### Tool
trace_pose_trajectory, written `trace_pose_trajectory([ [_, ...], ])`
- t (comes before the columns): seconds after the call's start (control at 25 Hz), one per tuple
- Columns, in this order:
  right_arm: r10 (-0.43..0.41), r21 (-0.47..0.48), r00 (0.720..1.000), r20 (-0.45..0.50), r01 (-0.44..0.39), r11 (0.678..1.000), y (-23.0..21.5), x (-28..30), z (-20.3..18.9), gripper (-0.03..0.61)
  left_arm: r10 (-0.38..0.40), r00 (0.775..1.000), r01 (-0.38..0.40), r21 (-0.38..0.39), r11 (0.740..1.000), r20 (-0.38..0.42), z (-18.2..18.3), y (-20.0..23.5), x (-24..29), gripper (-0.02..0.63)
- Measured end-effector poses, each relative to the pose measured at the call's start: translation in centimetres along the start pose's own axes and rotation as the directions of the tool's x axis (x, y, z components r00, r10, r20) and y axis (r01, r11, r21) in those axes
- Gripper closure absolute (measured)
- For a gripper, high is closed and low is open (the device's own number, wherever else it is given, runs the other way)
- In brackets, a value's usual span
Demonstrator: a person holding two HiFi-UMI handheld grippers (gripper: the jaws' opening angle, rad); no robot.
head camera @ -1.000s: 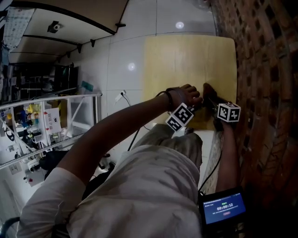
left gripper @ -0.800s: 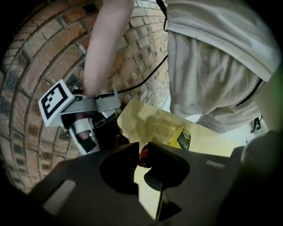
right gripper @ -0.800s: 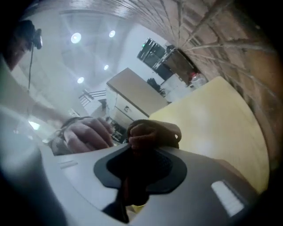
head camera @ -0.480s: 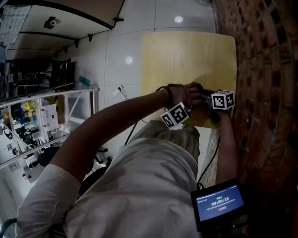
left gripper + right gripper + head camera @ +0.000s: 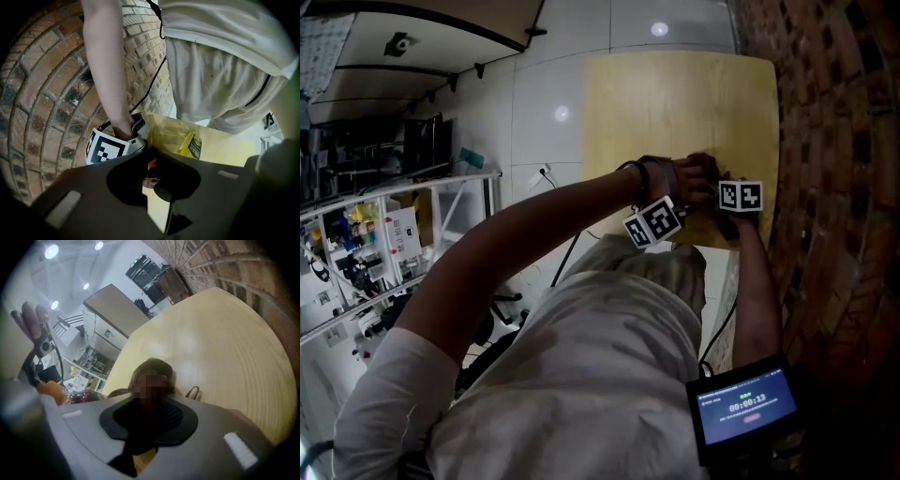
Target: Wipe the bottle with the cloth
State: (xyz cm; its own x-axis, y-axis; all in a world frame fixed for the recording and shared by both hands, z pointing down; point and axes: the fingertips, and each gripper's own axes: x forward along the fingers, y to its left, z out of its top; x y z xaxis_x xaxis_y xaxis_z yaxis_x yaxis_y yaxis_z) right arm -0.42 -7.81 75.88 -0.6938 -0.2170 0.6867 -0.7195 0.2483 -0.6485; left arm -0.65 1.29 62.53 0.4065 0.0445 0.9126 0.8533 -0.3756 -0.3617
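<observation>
Count: one table (image 5: 675, 103), pale yellow wood; two claws; one bottle; one cloth; one lit screen (image 5: 745, 406) strapped low on the person's right forearm. Both claws sit close together over the table's 5 o'clock corner in the head view, at the near edge. Left claw (image 5: 153, 174): narrow, jaws almost together, nipping a small orange-and-brown thing at the tips, best read as the bottle (image 5: 150, 166); little of it shows. Right claw (image 5: 150, 394): closed on the cloth (image 5: 157, 365), a dark brownish bunch standing up from between the pads, partly hidden by a mosaic patch. From the left gripper view, a yellow tag-like piece (image 5: 190, 145) with a dark label stands on the wood just beyond the jaws; cannot tell what it is. Edges: brick wall (image 5: 834, 141) runs tight along the table's 3 o'clock side. White tiled floor (image 5: 553, 84) borders the 9 o'clock side. Open tabletop stretches from the claws toward 12 o'clock.
</observation>
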Motion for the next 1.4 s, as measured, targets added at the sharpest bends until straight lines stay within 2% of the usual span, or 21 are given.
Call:
trace_pose_trajectory([
  [0.08,-0.029,0.017,0.999,0.035,0.029,0.999,-0.5,-0.1,-0.2,0.492,0.031,0.999,-0.03,0.059,0.998,-0.008,-0.1,-0.2,0.1,0.537],
  [0.16,-0.056,0.048,0.996,0.076,0.052,0.997,-0.9,-0.4,-0.4,0.491,0.069,0.997,-0.067,0.064,0.996,-0.026,-0.2,-0.2,0.2,0.534],
  [0.2,-0.066,0.067,0.993,0.1,0.06,0.996,-1.0,-0.7,-0.5,0.491,0.084,0.996,-0.083,0.026,0.996,-0.035,-0.2,0.0,0.2,0.525],
  [0.28,-0.082,0.106,0.986,0.146,0.067,0.992,-1.0,-1.7,-0.8,0.491,0.099,0.994,-0.104,-0.124,0.987,-0.043,-0.1,0.5,0.0,0.475],
  [0.32,-0.088,0.125,0.982,0.168,0.067,0.99,-0.8,-2.3,-1.0,0.491,0.101,0.994,-0.108,-0.216,0.97,-0.04,0.2,0.8,-0.2,0.463],
  [0.4,-0.095,0.16,0.973,0.208,0.062,0.985,-0.3,-3.4,-1.5,0.491,0.103,0.994,-0.108,-0.382,0.918,-0.032,0.5,1.1,-0.6,0.441],
  [0.48,-0.095,0.182,0.965,0.243,0.051,0.982,0.0,-4.1,-1.7,0.491,0.104,0.994,-0.108,-0.486,0.867,-0.036,0.4,1.0,-0.7,0.421],
  [0.56,-0.095,0.191,0.961,0.259,0.046,0.981,0.2,-4.3,-1.7,0.491,0.098,0.993,-0.119,-0.533,0.837,-0.068,-0.4,0.7,-0.6,0.412],
  [0.64,-0.099,0.192,0.962,0.254,0.05,0.98,0.2,-4.4,-1.7,0.491,0.086,0.988,-0.144,-0.559,0.817,-0.13,-1.4,0.5,-0.6,0.399],
  [0.68,-0.103,0.19,0.963,0.25,0.055,0.98,0.1,-4.4,-1.8,0.491,0.079,0.984,-0.16,-0.58,0.798,-0.162,-1.9,0.4,-0.6,0.399],
  [0.72,-0.107,0.188,0.963,0.247,0.06,0.98,0.1,-4.5,-1.8,0.491,0.07,0.98,-0.173,-0.612,0.772,-0.188,-2.3,0.3,-0.7,0.398],
  [0.84,-0.113,0.191,0.962,0.25,0.066,0.979,0.0,-4.8,-2.0,0.491,0.028,0.974,-0.186,-0.72,0.669,-0.226,-2.9,-0.1,-0.7,0.399],
  [0.88,-0.115,0.194,0.961,0.253,0.066,0.979,0.0,-5.0,-2.0,0.491,0.011,0.972,-0.187,-0.743,0.643,-0.235,-2.9,-0.3,-0.4,0.399],
  [0.96,-0.116,0.197,0.958,0.261,0.065,0.978,0.0,-5.2,-2.0,0.491,-0.018,0.962,-0.204,-0.761,0.616,-0.272,-3.1,-0.5,0.2,0.397],
  [1.04,-0.114,0.195,0.956,0.269,0.062,0.979,0.2,-5.4,-1.7,0.491,-0.052,0.949,-0.219,-0.768,0.602,-0.311,-3.7,-0.3,0.7,0.409],
  [1.2,-0.108,0.183,0.954,0.281,0.057,0.981,0.7,-5.6,-0.9,0.491,-0.129,0.934,-0.199,-0.786,0.586,-0.332,-4.4,-0.2,1.4,0.398],
  [1.28,-0.106,0.18,0.952,0.288,0.055,0.982,0.8,-5.7,-0.7,0.491,-0.153,0.929,-0.183,-0.778,0.601,-0.336,-4.4,-0.3,1.8,0.419],
  [1.4,-0.103,0.178,0.948,0.3,0.05,0.983,0.9,-5.9,-0.3,0.491,-0.175,0.927,-0.142,-0.74,0.658,-0.333,-4.2,-0.5,1.8,0.454],
])
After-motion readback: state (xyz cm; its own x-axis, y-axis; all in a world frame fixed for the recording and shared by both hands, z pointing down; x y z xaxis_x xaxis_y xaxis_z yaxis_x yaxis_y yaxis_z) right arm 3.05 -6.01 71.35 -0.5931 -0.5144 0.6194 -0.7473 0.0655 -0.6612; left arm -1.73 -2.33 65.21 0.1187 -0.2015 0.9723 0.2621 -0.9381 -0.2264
